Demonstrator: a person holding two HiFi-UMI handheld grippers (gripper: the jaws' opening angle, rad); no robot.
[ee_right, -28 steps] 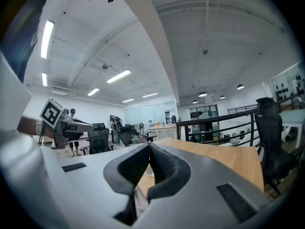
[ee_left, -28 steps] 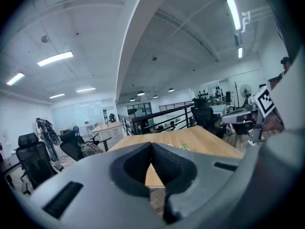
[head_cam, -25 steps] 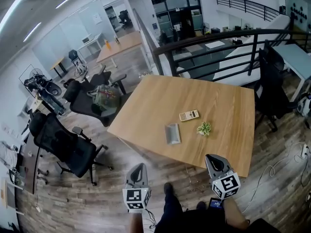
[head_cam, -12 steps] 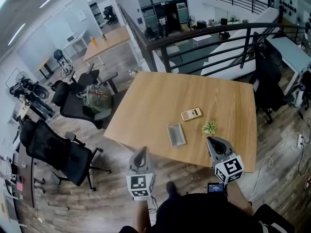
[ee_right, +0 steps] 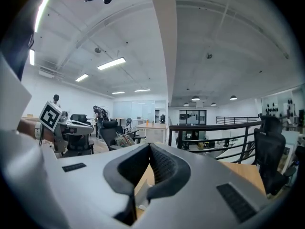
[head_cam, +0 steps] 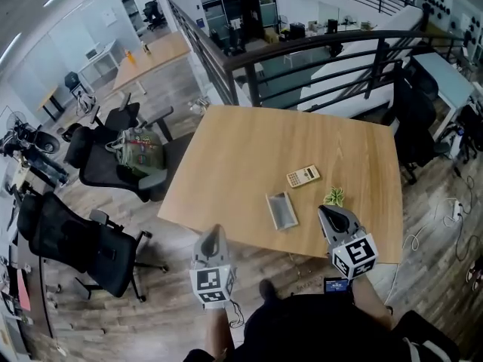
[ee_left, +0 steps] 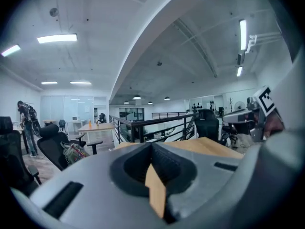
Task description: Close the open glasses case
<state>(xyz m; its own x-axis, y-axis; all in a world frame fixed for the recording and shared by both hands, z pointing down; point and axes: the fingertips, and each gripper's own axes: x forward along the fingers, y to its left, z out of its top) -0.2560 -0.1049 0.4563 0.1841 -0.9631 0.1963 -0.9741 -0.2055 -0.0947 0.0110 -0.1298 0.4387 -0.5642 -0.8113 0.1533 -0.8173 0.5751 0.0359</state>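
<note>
Grey jaws sit pressed together, empty, on both my left gripper (head_cam: 213, 236) and right gripper (head_cam: 330, 216). Beyond them the open glasses case (head_cam: 281, 210) lies near the front edge of the table (head_cam: 256, 142), ahead of both. I judge it light, stiff and apt to slide: I'd steady the base and push the lid's free long edge.
</note>
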